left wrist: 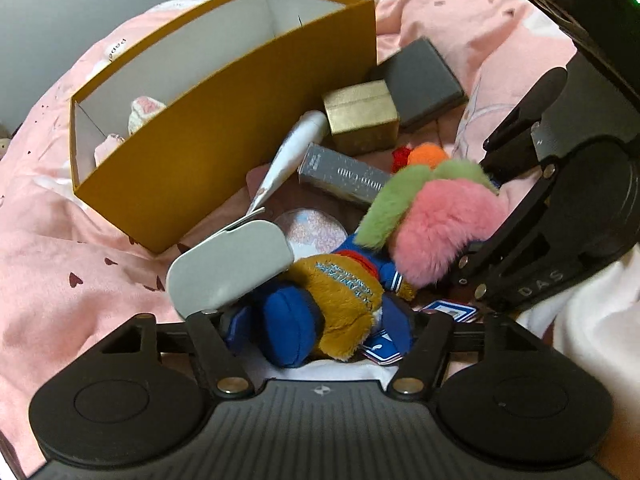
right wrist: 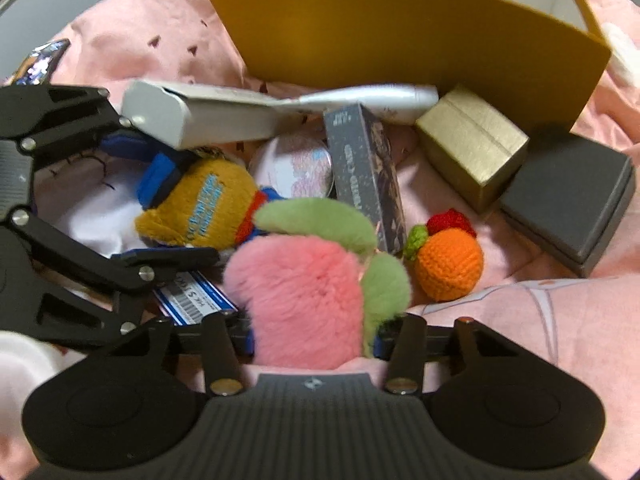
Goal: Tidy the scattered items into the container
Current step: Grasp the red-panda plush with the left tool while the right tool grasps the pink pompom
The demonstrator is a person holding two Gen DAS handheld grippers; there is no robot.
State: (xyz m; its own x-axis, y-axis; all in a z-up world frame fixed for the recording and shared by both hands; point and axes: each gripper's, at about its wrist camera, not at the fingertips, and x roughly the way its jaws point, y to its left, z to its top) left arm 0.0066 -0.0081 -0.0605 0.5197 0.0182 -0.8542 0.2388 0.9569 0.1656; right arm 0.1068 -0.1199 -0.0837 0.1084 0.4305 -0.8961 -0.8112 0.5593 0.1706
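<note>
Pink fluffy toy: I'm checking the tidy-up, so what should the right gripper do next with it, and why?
Probably lift it straight up: the right gripper straddles the pink fluffy toy, apparently gripping its sides, and the yellow box stands open just beyond.

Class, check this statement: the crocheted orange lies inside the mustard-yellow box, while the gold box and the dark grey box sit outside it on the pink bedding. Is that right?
Not quite. The crocheted orange lies outside the mustard-yellow box, on the pink bedding near the gold box and the dark grey box. The right wrist view shows this; the rest stands.
</note>
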